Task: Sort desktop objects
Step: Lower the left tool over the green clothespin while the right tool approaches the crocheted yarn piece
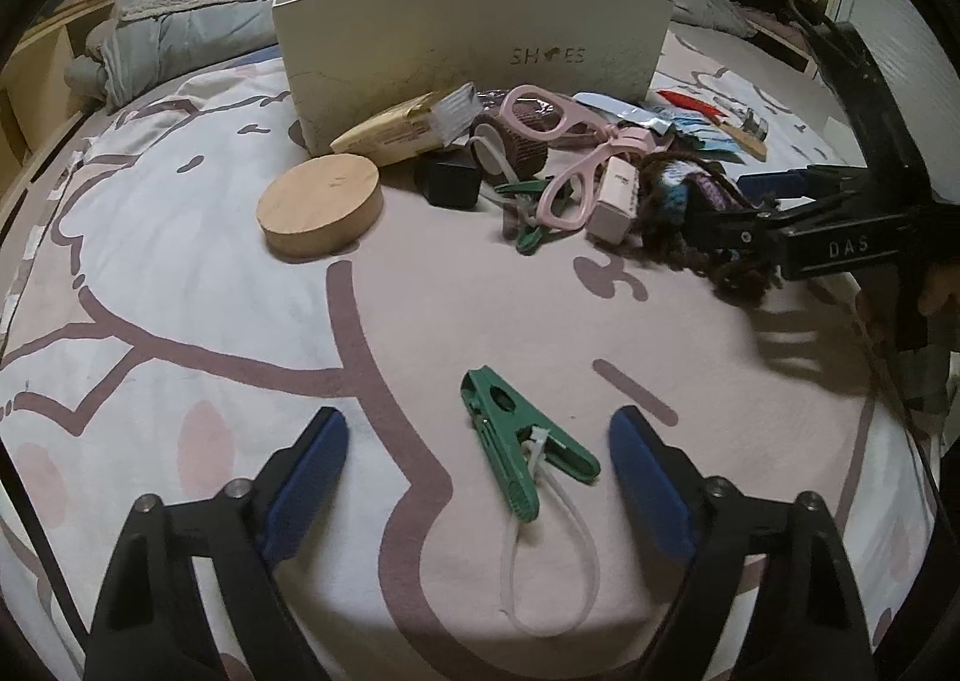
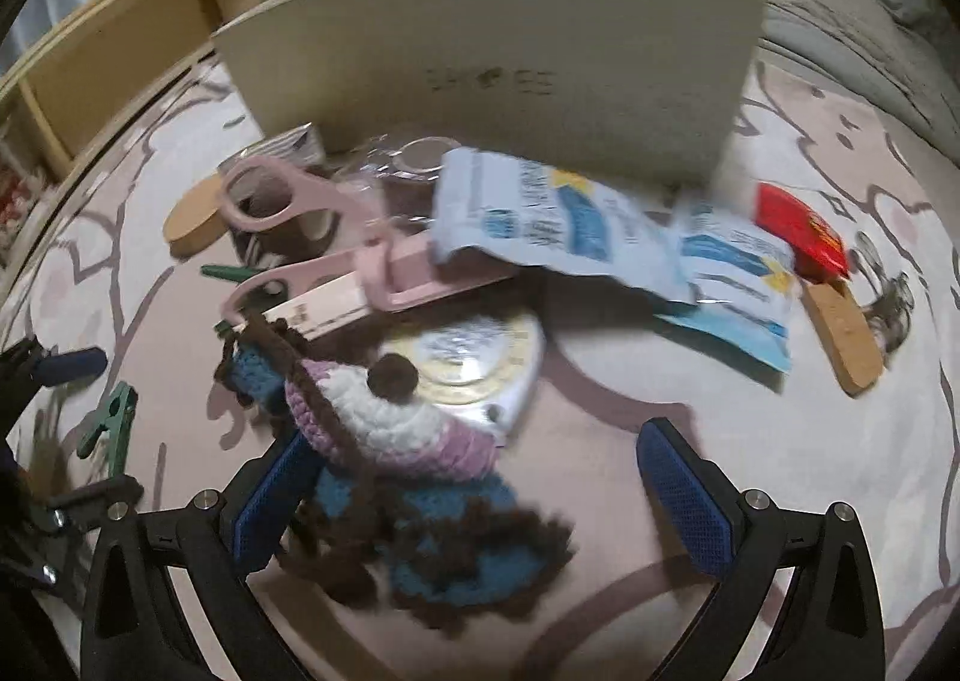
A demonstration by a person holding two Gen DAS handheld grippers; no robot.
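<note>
Both fingers pairs gape: left (image 1: 478, 471) flanks a green clothespin (image 1: 521, 453), right (image 2: 474, 492) straddles a crocheted doll (image 2: 414, 477).

Green clothespin (image 1: 521, 444), pink cartoon-print sheet (image 1: 180, 261)

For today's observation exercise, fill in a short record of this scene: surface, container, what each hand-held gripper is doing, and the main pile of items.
surface: patterned pink and white cover
container: cream box marked SHOES, standing behind the pile
left hand-held gripper: open, green clothes peg lying between its fingers, not gripped
right hand-held gripper: open, around the crocheted toy
pile: pink scissors, round wooden lid, black cube, blue and white packets
</note>
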